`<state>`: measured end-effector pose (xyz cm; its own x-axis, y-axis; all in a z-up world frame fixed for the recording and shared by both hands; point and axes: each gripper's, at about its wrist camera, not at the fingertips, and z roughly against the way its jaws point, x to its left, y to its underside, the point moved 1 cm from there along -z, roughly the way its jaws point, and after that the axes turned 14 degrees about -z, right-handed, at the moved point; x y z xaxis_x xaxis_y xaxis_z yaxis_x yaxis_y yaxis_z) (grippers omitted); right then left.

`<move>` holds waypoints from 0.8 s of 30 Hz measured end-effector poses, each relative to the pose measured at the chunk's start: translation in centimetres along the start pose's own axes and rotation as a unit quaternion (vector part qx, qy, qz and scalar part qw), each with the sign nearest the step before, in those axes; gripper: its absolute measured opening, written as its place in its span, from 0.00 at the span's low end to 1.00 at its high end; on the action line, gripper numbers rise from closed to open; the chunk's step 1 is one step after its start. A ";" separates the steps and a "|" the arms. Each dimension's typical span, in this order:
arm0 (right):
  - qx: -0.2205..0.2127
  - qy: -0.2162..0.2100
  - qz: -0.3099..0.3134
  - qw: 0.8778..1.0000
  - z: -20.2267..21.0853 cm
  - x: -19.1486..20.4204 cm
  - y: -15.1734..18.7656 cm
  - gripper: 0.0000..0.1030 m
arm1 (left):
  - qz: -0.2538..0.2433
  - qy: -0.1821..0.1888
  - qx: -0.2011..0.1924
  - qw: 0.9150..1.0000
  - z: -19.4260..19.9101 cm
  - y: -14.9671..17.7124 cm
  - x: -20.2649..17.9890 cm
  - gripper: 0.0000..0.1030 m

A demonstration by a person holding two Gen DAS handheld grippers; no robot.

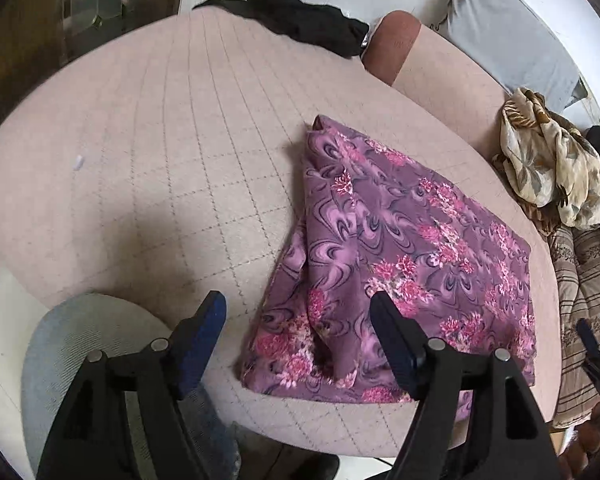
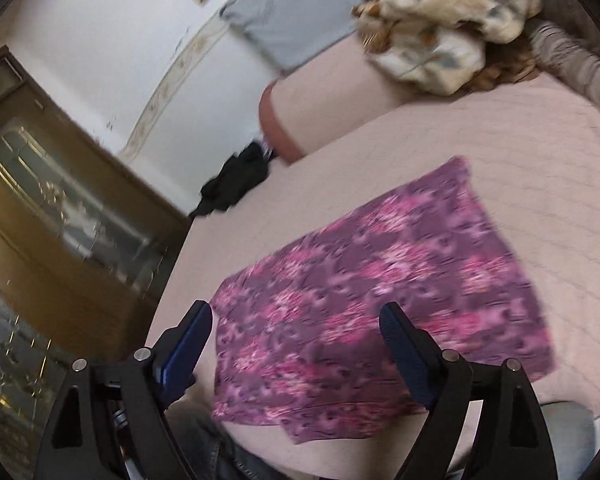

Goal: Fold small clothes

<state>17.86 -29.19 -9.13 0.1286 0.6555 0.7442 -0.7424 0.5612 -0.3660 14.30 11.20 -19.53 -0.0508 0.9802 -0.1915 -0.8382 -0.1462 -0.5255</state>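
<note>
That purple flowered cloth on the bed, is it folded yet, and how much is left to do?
Done: the purple cloth lies folded on the bed, though its left edge looks uneven. In hand: nothing; the left claw and right claw both hang open above it. Left: the crumpled cream cloth and black cloth still look unfolded.
</note>
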 end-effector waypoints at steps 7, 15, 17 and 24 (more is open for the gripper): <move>0.068 0.020 0.026 0.997 -6.0 3.0 0.9 0.87 | 0.022 0.022 0.013 0.999 -2.0 -0.4 1.3 0.71; 0.124 0.022 0.037 0.991 -12.0 5.9 1.4 0.87 | 0.025 0.033 0.002 0.999 -2.9 -0.6 2.3 0.71; 0.135 0.021 0.035 0.990 -13.4 6.6 1.5 0.87 | 0.024 0.038 -0.005 0.999 -2.8 -0.8 2.4 0.71; 0.154 0.017 0.054 0.986 -16.4 9.7 1.3 0.87 | 0.009 0.008 -0.013 1.000 -2.3 -0.5 2.4 0.71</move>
<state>28.95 -13.81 -11.54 0.0548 0.7225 0.6892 -0.9171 0.3094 -0.2514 15.91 13.36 -21.65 -0.0576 0.9750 -0.2148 -0.8227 -0.1682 -0.5431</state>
